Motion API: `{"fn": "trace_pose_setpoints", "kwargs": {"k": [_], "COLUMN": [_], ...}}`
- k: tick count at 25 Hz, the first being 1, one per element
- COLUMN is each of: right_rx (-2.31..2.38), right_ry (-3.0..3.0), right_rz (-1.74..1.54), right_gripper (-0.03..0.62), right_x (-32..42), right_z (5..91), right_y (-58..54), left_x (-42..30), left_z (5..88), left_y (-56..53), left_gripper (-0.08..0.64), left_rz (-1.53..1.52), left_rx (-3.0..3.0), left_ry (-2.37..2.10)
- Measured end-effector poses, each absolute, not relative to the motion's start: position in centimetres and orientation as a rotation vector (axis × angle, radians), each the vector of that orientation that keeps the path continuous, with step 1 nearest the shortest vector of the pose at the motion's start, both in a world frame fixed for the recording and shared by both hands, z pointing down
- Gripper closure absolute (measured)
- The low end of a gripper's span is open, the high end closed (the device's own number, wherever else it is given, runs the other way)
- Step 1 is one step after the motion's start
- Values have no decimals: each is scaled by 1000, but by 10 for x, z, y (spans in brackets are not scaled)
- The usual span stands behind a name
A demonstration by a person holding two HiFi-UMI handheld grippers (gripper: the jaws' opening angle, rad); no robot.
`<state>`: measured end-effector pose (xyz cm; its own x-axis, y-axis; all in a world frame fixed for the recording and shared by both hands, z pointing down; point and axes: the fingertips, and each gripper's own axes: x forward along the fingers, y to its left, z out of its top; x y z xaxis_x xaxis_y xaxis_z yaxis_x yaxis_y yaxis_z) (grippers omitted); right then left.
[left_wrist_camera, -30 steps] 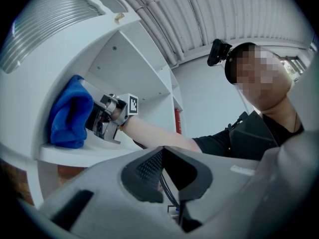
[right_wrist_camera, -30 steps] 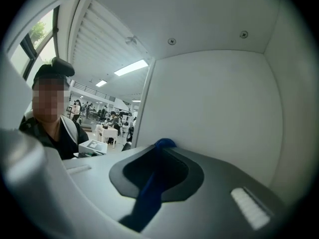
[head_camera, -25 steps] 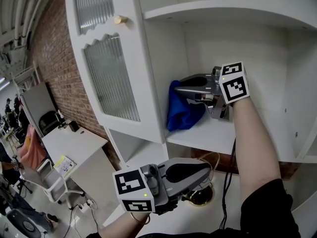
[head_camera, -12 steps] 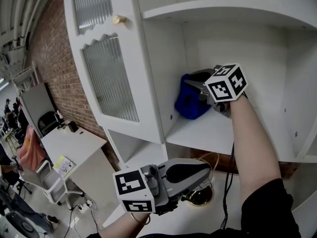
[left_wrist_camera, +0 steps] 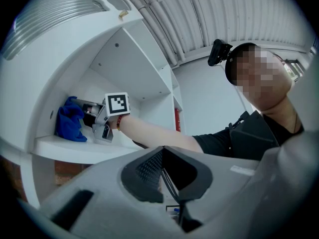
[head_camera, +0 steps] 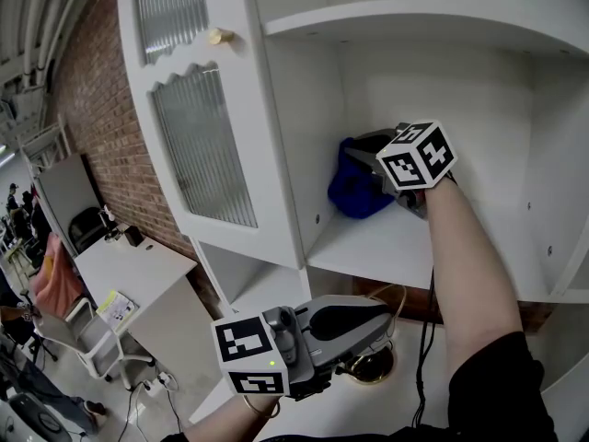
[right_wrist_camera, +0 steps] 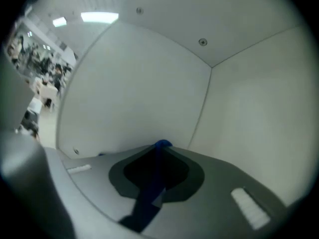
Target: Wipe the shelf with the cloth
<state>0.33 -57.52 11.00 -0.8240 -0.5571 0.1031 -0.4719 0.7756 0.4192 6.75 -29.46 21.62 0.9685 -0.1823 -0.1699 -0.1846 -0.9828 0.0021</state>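
Nearest the camera, low in front of the cabinet: left tool (head_camera: 373, 320), jaws pressed together with nothing between them, well below the shelf (head_camera: 386, 247). To the left, ribbed-glass cabinet door (head_camera: 204, 145), standing open. Farther in, over the shelf — right tool (head_camera: 368, 162), jaws clamped on the blue cloth (head_camera: 352, 194). Cloth bunched against the compartment's left wall, near the back corner.

cloth (head_camera: 355, 191): blue, bunched, seen at the centre of the head view
cloth place: rested on the shelf (head_camera: 391, 247), pressed against its left inner wall
cloth hold: pinched by the right gripper (right_wrist_camera: 160, 147)
shelf: white, flat, centre-right
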Motion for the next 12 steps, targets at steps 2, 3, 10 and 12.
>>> {"fn": "trace_pose_setpoints", "kwargs": {"k": [2,3,10,12], "right_rx": [547,369,-347,-336], "right_ry": [-2920,-2988,-2791,-2768], "right_rz": [-554,-550,-442,-460], "right_gripper": [558,558,558,559], "right_x": [-7,-13,-51,-51], "right_z": [94,88,129,134], "right_y": [-539,-514,-406,-409], "left_x": [67,66,62,63], "left_z": [216,216,213,214], "left_y": [-295,-296,-297,-297], "left_gripper": [562,563,563,563], "left_rz": [265,267,284,282], "left_rx": [-3100,-3099,-3094,-3096], "left_ry": [289,292,299,296]}}
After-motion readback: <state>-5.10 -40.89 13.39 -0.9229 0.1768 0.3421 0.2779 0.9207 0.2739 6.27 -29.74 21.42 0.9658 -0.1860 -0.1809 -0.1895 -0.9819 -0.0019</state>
